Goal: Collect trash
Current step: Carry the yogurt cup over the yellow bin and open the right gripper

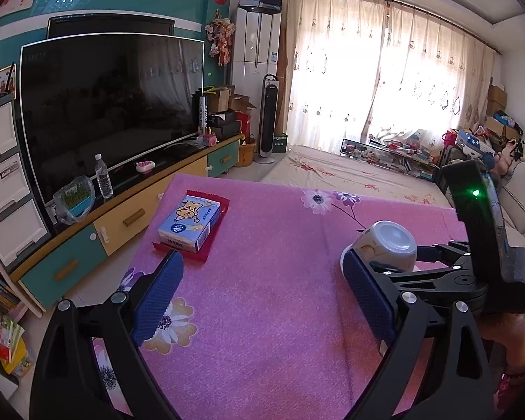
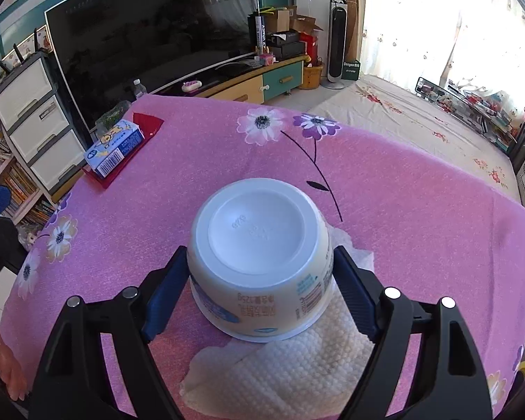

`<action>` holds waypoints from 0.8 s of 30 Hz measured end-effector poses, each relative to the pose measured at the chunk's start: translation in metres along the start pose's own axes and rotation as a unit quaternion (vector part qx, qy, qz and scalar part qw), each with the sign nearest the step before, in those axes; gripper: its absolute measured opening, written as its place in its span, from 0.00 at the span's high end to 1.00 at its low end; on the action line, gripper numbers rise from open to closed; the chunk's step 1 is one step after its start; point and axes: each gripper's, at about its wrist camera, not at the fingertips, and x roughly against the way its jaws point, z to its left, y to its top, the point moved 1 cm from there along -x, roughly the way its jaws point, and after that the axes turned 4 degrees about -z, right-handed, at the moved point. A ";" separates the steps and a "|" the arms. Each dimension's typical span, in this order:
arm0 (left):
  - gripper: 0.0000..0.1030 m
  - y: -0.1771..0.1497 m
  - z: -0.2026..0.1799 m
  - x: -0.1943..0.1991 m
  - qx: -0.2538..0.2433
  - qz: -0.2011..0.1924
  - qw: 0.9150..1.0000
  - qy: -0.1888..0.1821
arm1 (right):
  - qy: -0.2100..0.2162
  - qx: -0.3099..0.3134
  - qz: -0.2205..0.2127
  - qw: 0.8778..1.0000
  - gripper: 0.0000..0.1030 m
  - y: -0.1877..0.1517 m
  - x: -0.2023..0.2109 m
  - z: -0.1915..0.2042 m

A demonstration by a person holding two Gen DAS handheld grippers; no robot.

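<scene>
A white yogurt cup (image 2: 259, 259) stands upside down on a white paper towel (image 2: 290, 364) on the pink flowered table cover (image 2: 420, 210). My right gripper (image 2: 260, 290) is shut on the yogurt cup, with one blue pad on each side of it. The cup also shows in the left wrist view (image 1: 388, 241), with the right gripper (image 1: 437, 255) around it. My left gripper (image 1: 262, 290) is open and empty above the table, to the left of the cup. A blue tissue pack (image 1: 189, 225) lies on a red wrapper (image 1: 213, 241) at the table's far left.
A TV cabinet (image 1: 129, 220) with a large TV (image 1: 108, 105), a water bottle (image 1: 103, 176) and a clear container (image 1: 74, 199) runs along the left. White drawers (image 2: 38, 119) stand at the left. A mattress (image 2: 420, 119) lies beyond the table.
</scene>
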 end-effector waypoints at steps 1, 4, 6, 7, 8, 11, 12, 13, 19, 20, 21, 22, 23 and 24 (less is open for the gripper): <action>0.11 0.000 0.000 0.000 0.000 0.000 1.000 0.000 | 0.000 0.000 -0.005 1.000 0.25 0.000 0.006 -0.001; 0.11 -0.001 -0.001 0.000 -0.001 0.001 1.000 0.000 | -0.006 0.002 -0.015 1.000 0.25 -0.004 0.026 -0.004; 0.11 -0.002 -0.002 0.000 -0.002 0.001 1.000 -0.001 | -0.011 0.003 -0.022 1.000 0.25 -0.008 0.040 -0.007; 0.11 -0.002 -0.003 0.000 -0.003 0.001 1.000 -0.001 | -0.015 0.002 -0.024 1.000 0.25 -0.010 0.048 -0.011; 0.11 -0.002 -0.003 0.000 -0.004 0.001 1.000 -0.001 | -0.018 0.000 -0.027 0.999 0.25 -0.014 0.056 -0.015; 0.11 -0.002 -0.004 0.000 -0.007 0.000 1.000 -0.001 | -0.025 -0.014 -0.039 0.999 0.25 -0.027 0.083 -0.029; 0.11 -0.002 -0.005 0.000 -0.009 0.001 1.000 -0.002 | -0.031 -0.020 -0.043 0.998 0.25 -0.033 0.093 -0.036; 0.11 -0.003 -0.007 0.000 -0.010 0.002 1.000 -0.002 | -0.036 -0.027 -0.048 0.998 0.25 -0.039 0.103 -0.042; 0.11 -0.008 -0.021 -0.002 -0.032 0.005 0.999 -0.005 | -0.087 -0.089 -0.065 0.990 0.25 -0.090 0.162 -0.100; 0.11 -0.008 -0.024 -0.002 -0.036 0.005 0.999 -0.006 | -0.101 -0.102 -0.066 0.987 0.25 -0.099 0.171 -0.112; 0.11 -0.010 -0.025 -0.002 -0.040 0.004 0.999 -0.007 | -0.118 -0.115 -0.068 0.984 0.24 -0.110 0.180 -0.124; 0.11 -0.010 -0.027 -0.001 -0.043 0.004 0.999 -0.008 | -0.136 -0.130 -0.070 0.980 0.24 -0.120 0.189 -0.136; 0.11 -0.011 -0.030 -0.001 -0.046 0.003 0.999 -0.010 | -0.152 -0.148 -0.074 0.974 0.24 -0.131 0.198 -0.149; 0.11 -0.012 -0.032 -0.001 -0.049 0.004 0.999 -0.012 | -0.165 -0.167 -0.077 0.969 0.24 -0.142 0.207 -0.162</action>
